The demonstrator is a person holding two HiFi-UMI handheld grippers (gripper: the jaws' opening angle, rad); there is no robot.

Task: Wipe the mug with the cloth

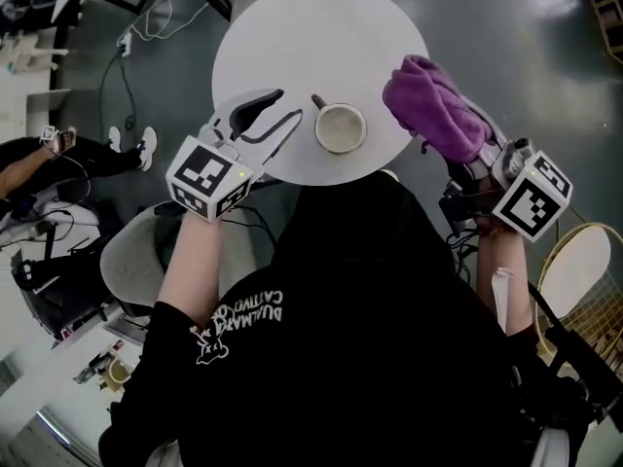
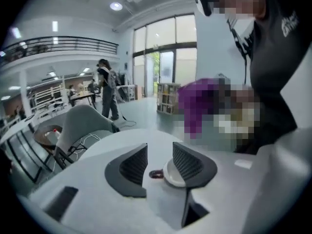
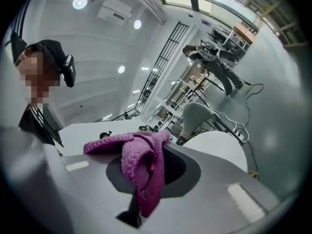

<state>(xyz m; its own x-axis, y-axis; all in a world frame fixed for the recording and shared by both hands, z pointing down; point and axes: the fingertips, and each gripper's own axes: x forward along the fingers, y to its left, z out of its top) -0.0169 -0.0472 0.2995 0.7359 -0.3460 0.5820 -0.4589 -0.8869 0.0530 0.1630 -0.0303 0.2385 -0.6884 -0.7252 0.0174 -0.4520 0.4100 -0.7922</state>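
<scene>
Beside the mug [image 1: 340,128], left claw [image 1: 289,104], jaws apart.

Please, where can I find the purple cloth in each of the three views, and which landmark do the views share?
Head view: the purple fluffy cloth is at upper right, at the table's right edge.
Left gripper view: the cloth is right of centre, in the background, partly under a mosaic patch.
Right gripper view: the cloth fills the centre foreground, hanging down.
Shared landmark: the round white table.
</scene>
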